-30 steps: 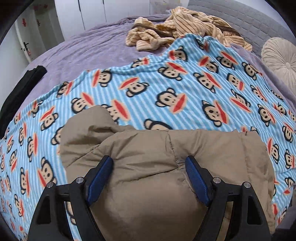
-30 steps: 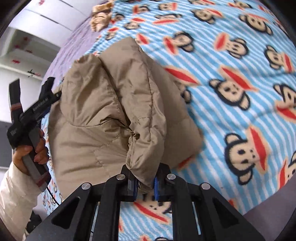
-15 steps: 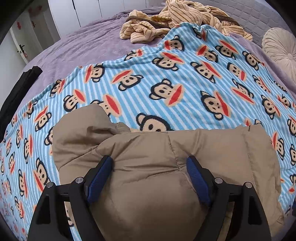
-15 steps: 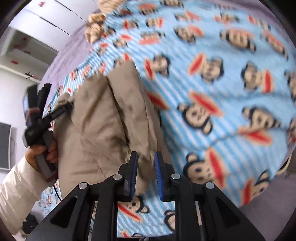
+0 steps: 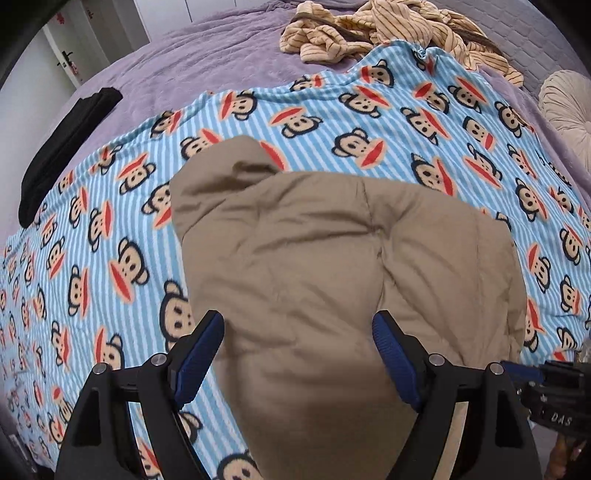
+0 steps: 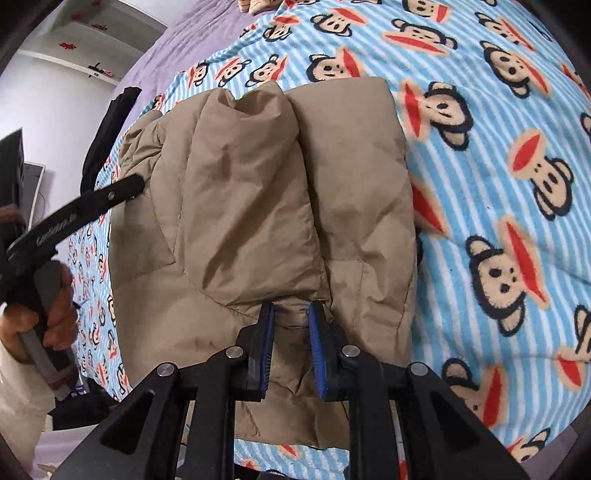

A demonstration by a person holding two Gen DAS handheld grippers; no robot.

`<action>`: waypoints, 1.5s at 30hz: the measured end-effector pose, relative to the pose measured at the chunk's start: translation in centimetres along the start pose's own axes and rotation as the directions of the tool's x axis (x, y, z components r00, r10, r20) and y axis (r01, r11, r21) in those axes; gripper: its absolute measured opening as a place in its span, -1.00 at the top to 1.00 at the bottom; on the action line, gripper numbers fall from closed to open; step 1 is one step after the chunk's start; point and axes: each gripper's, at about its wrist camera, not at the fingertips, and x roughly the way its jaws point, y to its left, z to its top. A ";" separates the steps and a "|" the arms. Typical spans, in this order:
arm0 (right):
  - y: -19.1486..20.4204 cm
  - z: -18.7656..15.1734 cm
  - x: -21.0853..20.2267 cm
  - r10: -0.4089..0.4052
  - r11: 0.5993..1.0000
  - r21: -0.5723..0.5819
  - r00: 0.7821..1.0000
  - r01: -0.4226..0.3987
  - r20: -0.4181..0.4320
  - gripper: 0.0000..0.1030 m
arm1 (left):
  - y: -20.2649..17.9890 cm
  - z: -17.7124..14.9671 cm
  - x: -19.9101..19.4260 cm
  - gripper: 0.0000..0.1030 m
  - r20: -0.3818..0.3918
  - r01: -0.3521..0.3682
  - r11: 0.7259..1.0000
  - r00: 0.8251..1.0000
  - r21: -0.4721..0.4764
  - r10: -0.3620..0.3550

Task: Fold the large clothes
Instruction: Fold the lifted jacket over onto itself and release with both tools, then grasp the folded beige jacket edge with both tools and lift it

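Jacket: tan padded jacket (image 5: 332, 266) lies on the monkey-print blanket (image 5: 110, 229) near the bed's front edge, doubled into a thick bundle with one folded panel on top

Far left: black garment (image 5: 62, 147) lies on the purple bedspread (image 5: 184, 55), apart from the blanket

Left gripper: left gripper (image 5: 299, 354) stands wide open over the near end of the jacket, fingers either side of the bulge and gripping nothing; same as a second ago, though the camera has shifted so the jacket sits more to the right

Right gripper: right gripper (image 6: 291, 347) was clamped on a raised edge of the jacket a second ago; now its jaws stand a narrow gap apart with fabric between them, whether it is yet free cannot be told

Change: the lifted flap has come down flat across the body (image 6: 255, 192)

Meaning: this fold looks placed; likely next is smoothing or another fold to make it compact

Far right: round cushion (image 5: 569, 103) and striped garment (image 5: 399, 29) rest untouched
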 end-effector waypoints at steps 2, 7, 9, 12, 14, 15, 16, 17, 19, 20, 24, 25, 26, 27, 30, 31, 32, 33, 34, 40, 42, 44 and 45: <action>-0.3 0.4 0.2 0.008 1.000 0.002 1.000 -0.008 -0.024 0.52 | 0.1 -1.3 -0.3 -0.62 -0.026 0.001 1.000 1.000 -0.026 -0.001; -0.3 0.2 0.3 -0.034 0.999 -0.017 0.999 0.033 -0.037 0.28 | 0.5 -3.2 -1.1 -0.98 -0.025 0.005 0.998 1.000 -0.070 -0.007; -0.3 0.5 0.8 -0.041 0.999 -0.015 0.998 0.040 -0.039 0.26 | 0.7 -3.7 -1.2 -1.00 -0.021 0.007 0.997 1.000 -0.081 -0.009; 0.4 0.8 1.0 -0.062 0.998 -0.011 0.998 0.062 -0.028 0.21 | 1.1 -4.8 -1.2 -1.00 -0.039 0.022 0.996 0.999 -0.081 -0.026; 0.7 0.6 0.7 -0.075 0.997 -0.006 0.997 0.075 -0.021 0.18 | 1.6 -5.4 -1.5 -1.00 -0.041 0.029 0.996 0.999 -0.089 -0.033; 0.8 0.5 0.6 -0.081 0.997 -0.006 0.997 0.081 -0.018 0.15 | 1.8 -5.6 -1.6 -1.00 -0.040 0.031 0.995 0.999 -0.092 -0.035; 1.0 0.3 0.4 -0.088 0.996 -0.009 0.996 0.088 -0.015 0.13 | 2.0 -5.9 -1.8 -1.00 -0.038 0.033 0.995 0.999 -0.094 -0.037; 1.2 0.1 0.1 -0.096 0.995 -0.012 0.995 0.096 -0.010 0.07 | 2.3 -6.2 -2.0 -1.00 -0.037 0.033 0.995 0.999 -0.094 -0.037; 1.6 -0.2 -0.5 -0.103 0.995 -0.016 0.995 0.103 0.001 -0.12 | 2.7 -6.6 -2.2 -1.00 -0.037 0.035 0.995 0.999 -0.091 -0.038; 1.8 -0.5 -0.8 -0.099 0.995 -0.014 0.995 0.099 0.007 -0.31 | 3.0 -6.9 -2.2 -1.00 -0.037 0.038 0.995 0.998 -0.088 -0.041; 2.0 -2.1 -1.9 -0.072 0.997 0.011 0.997 0.072 0.033 -0.61 | 3.5 -7.8 -2.4 -1.00 -0.035 0.053 0.995 0.998 -0.080 -0.056; 2.1 -2.6 -2.0 -0.076 0.997 0.013 0.996 0.075 0.040 -0.61 | 3.7 -8.1 -2.5 -1.00 -0.036 0.062 0.995 0.997 -0.081 -0.065; 2.1 -2.9 -2.2 -0.078 0.997 0.017 0.996 0.077 0.044 -0.62 | 3.8 -8.4 -2.5 -1.00 -0.037 0.073 0.994 0.996 -0.080 -0.076; 2.1 -3.3 -2.2 -0.080 0.997 0.025 0.996 0.079 0.047 -0.62 | 3.9 -8.6 -2.6 -1.00 -0.037 0.081 0.994 0.996 -0.077 -0.084; 2.1 -4.6 -2.4 -0.090 0.995 0.051 0.994 0.087 0.064 -0.64 | 4.3 -9.3 -2.7 -1.00 -0.037 0.095 0.993 0.995 -0.063 -0.098; 2.2 -5.0 -2.6 -0.095 0.994 0.057 0.993 0.091 0.076 -0.64 | 4.5 -9.5 -2.7 -1.00 -0.037 0.100 0.993 0.994 -0.063 -0.103; 2.3 -5.3 -2.9 -0.098 0.994 0.059 0.991 0.093 0.089 -0.64 | 4.7 -9.6 -2.7 -1.00 -0.040 0.103 0.993 0.994 -0.065 -0.106; 2.4 -5.6 -3.0 -0.100 0.994 0.060 0.990 0.095 0.098 -0.65 | 4.9 -9.7 -2.7 -1.00 -0.043 0.103 0.992 0.993 -0.068 -0.106; 2.4 -5.8 -3.2 -0.103 0.993 0.060 0.989 0.097 0.107 -0.65 | 5.1 -9.7 -2.6 -1.00 -0.046 0.103 0.992 0.993 -0.074 -0.107; 1.5 -5.1 -3.3 -0.106 0.991 0.087 0.989 0.097 0.103 -0.65 | 5.5 -9.1 -2.2 -1.00 -0.056 0.122 0.987 0.990 -0.104 -0.128; 1.0 -4.7 -3.6 -0.106 0.991 0.087 0.989 0.097 0.102 -0.65 | 5.6 -8.6 -2.0 -1.00 -0.061 0.124 0.984 0.989 -0.126 -0.132; 0.5 -3.7 -3.5 -0.108 0.992 0.074 0.990 0.102 0.091 -0.70 | 5.6 -8.1 -1.8 -1.00 -0.064 0.118 0.981 0.990 -0.155 -0.129; 0.2 -3.2 -3.4 -0.110 0.992 0.068 0.991 0.105 0.076 -0.87 | 5.6 -7.8 -1.7 -1.00 -0.068 0.115 0.979 0.989 -0.167 -0.128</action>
